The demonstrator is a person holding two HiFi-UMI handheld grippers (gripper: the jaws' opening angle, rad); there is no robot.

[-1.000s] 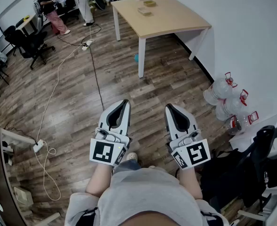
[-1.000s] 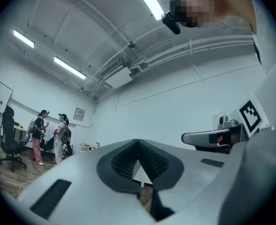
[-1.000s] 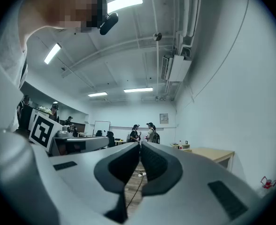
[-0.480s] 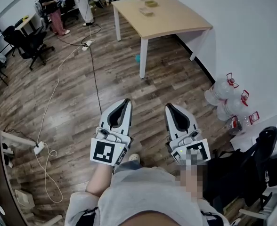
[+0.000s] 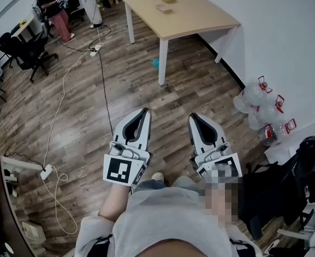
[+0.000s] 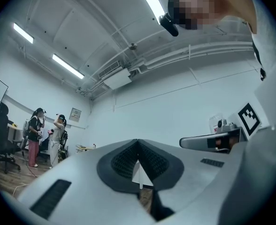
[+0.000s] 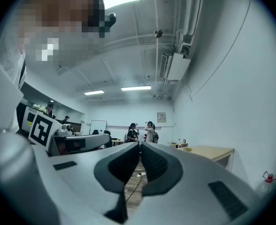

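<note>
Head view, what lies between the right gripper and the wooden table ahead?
Head view: bare wood floor between the right gripper and the table. A small blue thing lies by the table's near leg, left of that stretch.

left gripper [image 5: 142, 113]: held low and close in, pointing forward, jaws pressed together, nothing between them | right gripper [image 5: 194, 116]: just beside it, about level and parallel, jaws likewise together, empty | left forearm [image 5: 114, 202]: bare, reaching forward | right forearm: mostly hidden, seemingly mirrors the left
</note>
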